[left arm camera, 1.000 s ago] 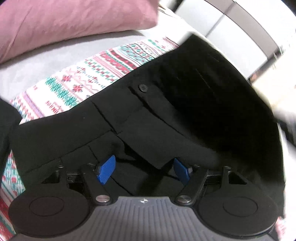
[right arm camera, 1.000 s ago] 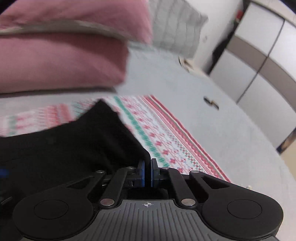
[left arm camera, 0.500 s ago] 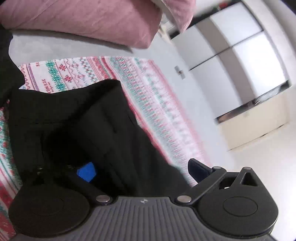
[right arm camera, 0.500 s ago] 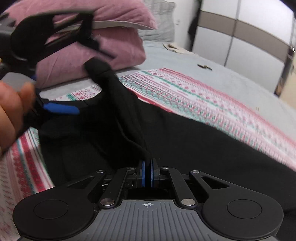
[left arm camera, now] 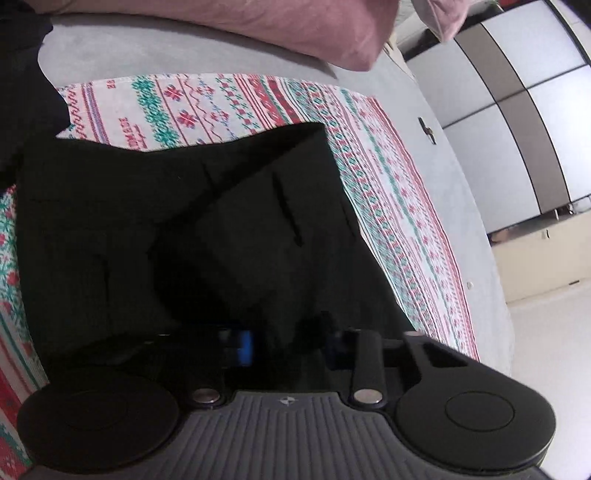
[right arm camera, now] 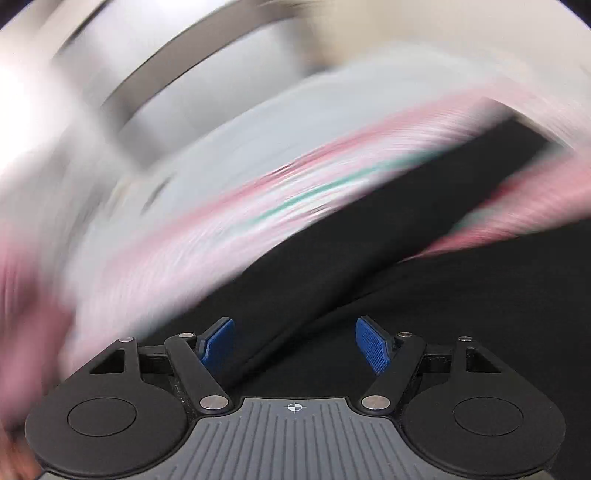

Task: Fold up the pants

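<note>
The black pants (left arm camera: 207, 229) lie folded over on a red, green and white patterned cloth (left arm camera: 399, 206) on the bed. My left gripper (left arm camera: 284, 345) sits low on the near edge of the pants, its jaws apart, with black cloth bunched between them; one blue pad (left arm camera: 245, 347) shows. Whether it pinches the cloth I cannot tell. My right gripper (right arm camera: 295, 345) is open and empty just above the pants (right arm camera: 406, 295), in a heavily blurred view.
Pink pillows (left arm camera: 258, 26) lie at the head of the grey bed (left arm camera: 436, 155). White and brown wardrobe doors (left arm camera: 517, 110) stand to the right, past the bed's edge. A small dark item (left arm camera: 426, 129) lies on the sheet.
My right gripper has opened and let go of the pants and is swinging fast. My left gripper has settled onto the pants, which now lie flatter on the cloth.
</note>
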The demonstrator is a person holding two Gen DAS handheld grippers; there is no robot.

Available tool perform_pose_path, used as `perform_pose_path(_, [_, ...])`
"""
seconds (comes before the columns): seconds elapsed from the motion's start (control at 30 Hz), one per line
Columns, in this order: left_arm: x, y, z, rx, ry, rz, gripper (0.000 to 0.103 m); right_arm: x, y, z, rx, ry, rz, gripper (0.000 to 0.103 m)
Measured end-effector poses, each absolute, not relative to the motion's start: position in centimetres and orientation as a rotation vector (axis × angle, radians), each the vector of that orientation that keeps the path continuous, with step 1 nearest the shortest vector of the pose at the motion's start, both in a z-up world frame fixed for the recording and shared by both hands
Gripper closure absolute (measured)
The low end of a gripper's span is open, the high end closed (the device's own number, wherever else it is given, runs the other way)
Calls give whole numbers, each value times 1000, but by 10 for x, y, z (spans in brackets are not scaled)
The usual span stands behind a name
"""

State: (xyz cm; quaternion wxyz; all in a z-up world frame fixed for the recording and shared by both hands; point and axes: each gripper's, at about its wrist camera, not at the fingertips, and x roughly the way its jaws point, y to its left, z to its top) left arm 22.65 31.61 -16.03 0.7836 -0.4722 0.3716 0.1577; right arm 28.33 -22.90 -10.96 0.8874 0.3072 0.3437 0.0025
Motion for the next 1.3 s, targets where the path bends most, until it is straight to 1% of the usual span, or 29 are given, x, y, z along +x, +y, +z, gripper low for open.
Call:
perform_pose_path(0.03, [226,317,-159,-1011,800,350,57,284,-270,-111,763,674,-37,43])
perform_pose_path(0.07, [223,317,-156,-1002,797,351,59,284,-302,-111,842,635,-78,46])
perform_pose_path(0.1, [222,318,-154,-997,791,349,61,286,-327,-108,875,608,-128,46])
perform_pose_path(0.2, [219,320,-150,-976,785,348,64,312,-377,-95,846,577,-252,46])
perform_pose_path(0.37, [221,326,-150,-965,794,335,64,373,-416,-100,831,612,-317,46])
perform_pose_path(0.5, [226,332,-149,-914,795,338,64,420,-424,-121,778,656,-404,46])
perform_pose_path(0.6, [231,332,-149,-914,801,345,64,437,-441,-142,760,709,-508,46])
perform_pose_path(0.67, [235,329,-146,-901,795,356,65,440,-451,-155,783,710,-539,50])
perform_pose_path(0.7, [237,328,-145,-894,792,361,65,437,-453,-159,791,691,-527,61])
perform_pose_path(0.73, [239,326,-143,-886,787,365,65,435,-452,-162,778,672,-514,91])
perform_pose_path(0.77, [241,326,-142,-886,783,367,66,435,-451,-164,759,675,-504,101])
perform_pose_path(0.83, [241,328,-136,-912,760,358,67,430,-449,-163,761,671,-483,101])
perform_pose_path(0.93, [238,334,-124,-928,708,342,69,415,-442,-140,707,612,-443,101])
perform_pose_path(1.03, [230,347,-125,-1001,683,333,70,393,-432,-112,646,593,-413,101])
perform_pose_path(1.17, [214,366,-129,-1062,682,342,71,327,-423,-69,680,533,-345,101])
perform_pose_path(1.3, [203,378,-123,-1016,706,348,71,236,-421,-48,721,522,-352,101])
